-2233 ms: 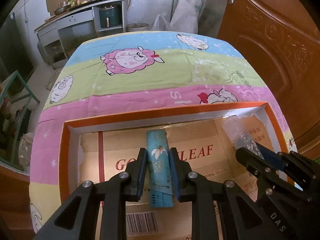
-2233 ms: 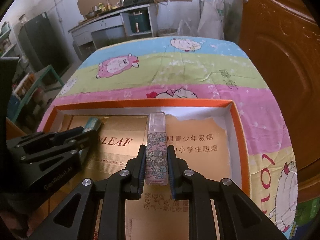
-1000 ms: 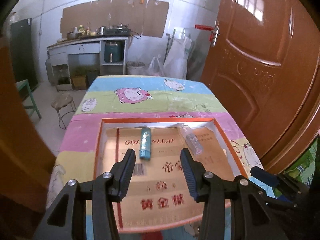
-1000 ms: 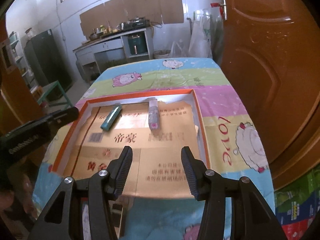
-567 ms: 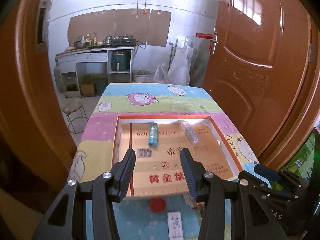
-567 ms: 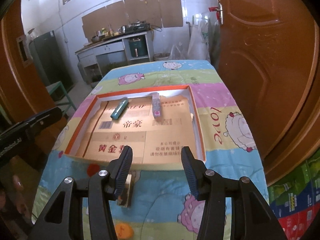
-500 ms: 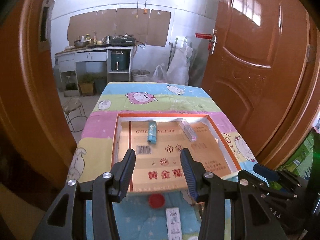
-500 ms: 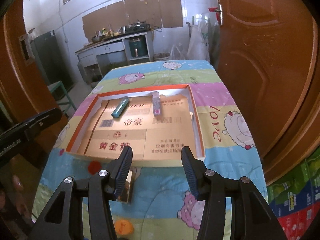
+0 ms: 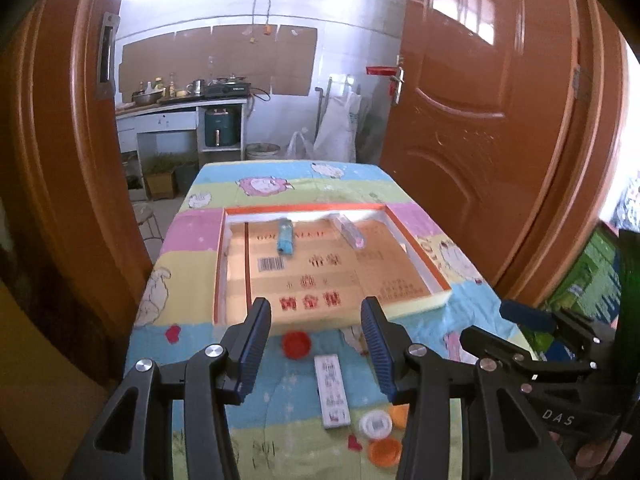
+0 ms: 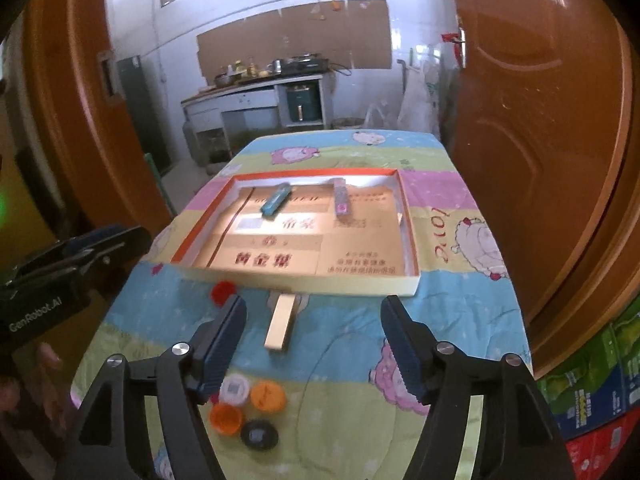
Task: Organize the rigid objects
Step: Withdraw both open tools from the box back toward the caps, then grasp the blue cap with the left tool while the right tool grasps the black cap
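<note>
Both spread wide and empty: left hand-held gripper [image 9: 316, 340], right hand-held gripper [image 10: 314, 340]. Just below the right one, a cluster of round plastic caps [image 10: 248, 408], orange, white and black. Straight ahead on the tabletop, a slim cream rectangular box [image 10: 281, 326] and a red round cap [image 10: 223, 291]. Beyond, inside the shallow orange-rimmed cardboard tray [image 10: 408, 224], a teal lighter [image 10: 275, 199] and a floral clear-capped spray bottle [image 10: 341, 197], apart. Likely risks: small caps skidding from pads on soft cloth; tray rim clipped on carry-over.
</note>
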